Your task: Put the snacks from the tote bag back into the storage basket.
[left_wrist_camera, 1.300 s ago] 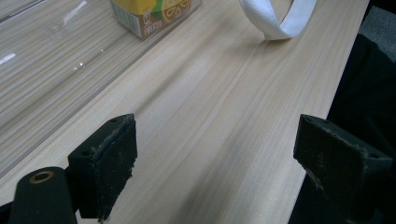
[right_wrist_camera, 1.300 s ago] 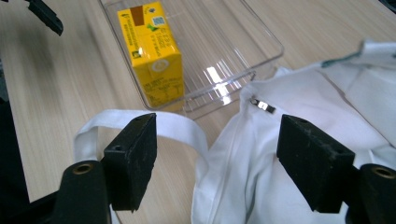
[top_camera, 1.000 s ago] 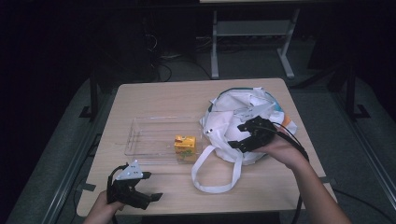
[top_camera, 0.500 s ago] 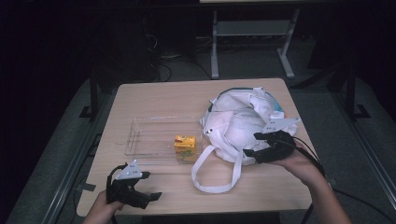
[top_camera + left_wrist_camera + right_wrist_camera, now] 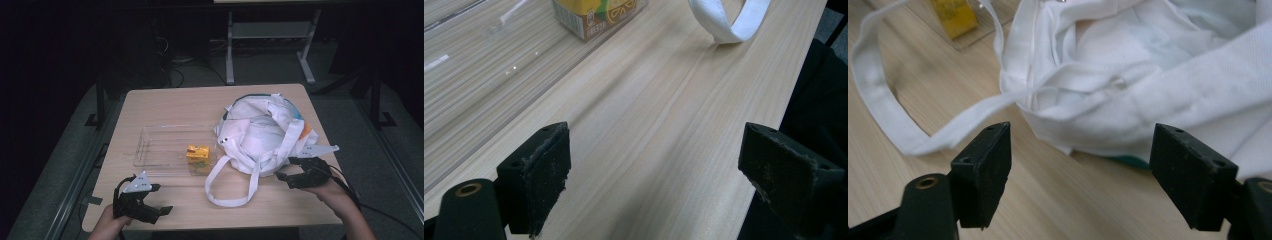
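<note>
A white cloth bag (image 5: 265,135) lies slumped on the right half of the wooden table (image 5: 175,105), its long strap (image 5: 225,192) looping toward the front edge. A small yellow juice carton (image 5: 197,155) stands in a clear plastic tray (image 5: 160,145) left of the bag. My right gripper (image 5: 290,179) hangs open just in front of the bag's near side (image 5: 1128,125), nothing between its jaws. At the front left corner my left gripper (image 5: 155,210) rests low over bare wood (image 5: 654,150), open and empty, with the carton (image 5: 594,15) and the strap (image 5: 729,20) farther off.
The table's front edge runs close under both hands. Dark floor surrounds the table, with a metal frame (image 5: 270,45) standing behind it and black rails (image 5: 100,105) along the left side.
My right gripper has drawn back from on top of the bag toward the front right, off the cloth, and now hangs open before it. The left gripper has stayed put.
</note>
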The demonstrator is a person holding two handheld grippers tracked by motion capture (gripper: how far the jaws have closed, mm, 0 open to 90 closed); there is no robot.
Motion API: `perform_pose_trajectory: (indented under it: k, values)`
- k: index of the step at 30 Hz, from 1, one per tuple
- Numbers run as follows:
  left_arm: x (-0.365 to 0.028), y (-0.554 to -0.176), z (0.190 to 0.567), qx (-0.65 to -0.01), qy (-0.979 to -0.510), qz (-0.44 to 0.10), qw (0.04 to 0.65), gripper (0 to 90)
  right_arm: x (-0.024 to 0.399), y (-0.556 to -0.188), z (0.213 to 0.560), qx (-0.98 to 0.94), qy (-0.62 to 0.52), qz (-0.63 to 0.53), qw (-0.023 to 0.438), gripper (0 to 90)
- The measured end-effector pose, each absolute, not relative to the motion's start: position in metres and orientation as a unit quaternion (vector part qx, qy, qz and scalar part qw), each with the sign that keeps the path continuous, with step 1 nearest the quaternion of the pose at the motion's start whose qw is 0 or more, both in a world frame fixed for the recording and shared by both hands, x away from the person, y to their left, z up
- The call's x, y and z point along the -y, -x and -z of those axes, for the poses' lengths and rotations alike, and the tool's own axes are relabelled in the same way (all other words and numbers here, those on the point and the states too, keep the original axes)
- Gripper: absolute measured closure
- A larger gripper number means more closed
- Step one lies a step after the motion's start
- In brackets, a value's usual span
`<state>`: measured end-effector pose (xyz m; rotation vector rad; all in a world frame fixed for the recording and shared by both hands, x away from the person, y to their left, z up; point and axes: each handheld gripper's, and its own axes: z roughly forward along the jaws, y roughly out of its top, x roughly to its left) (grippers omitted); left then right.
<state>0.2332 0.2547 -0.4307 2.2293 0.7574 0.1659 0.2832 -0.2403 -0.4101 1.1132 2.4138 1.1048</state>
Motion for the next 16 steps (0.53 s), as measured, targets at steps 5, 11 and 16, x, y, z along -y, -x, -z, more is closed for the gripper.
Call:
perform_pose_trajectory:
  k: [5, 11, 16]
  values:
    - [-0.254, -0.233, 0.432, -0.297, -0.874, -0.064, 0.379, 13.2, 0.250, -0.277, 0.422, -0.829, -0.399, -0.372, 0.124, 23.3]
    - [-0.254, -0.233, 0.431, -0.292, -0.878, -0.065, 0.374, 13.2, 0.252, -0.281, 0.428, -0.830, -0.403, -0.367, 0.119, 22.4]
    - [-0.253, -0.234, 0.433, -0.294, -0.880, -0.066, 0.368, 13.2, 0.252, -0.282, 0.432, -0.831, -0.402, -0.366, 0.120, 20.9]
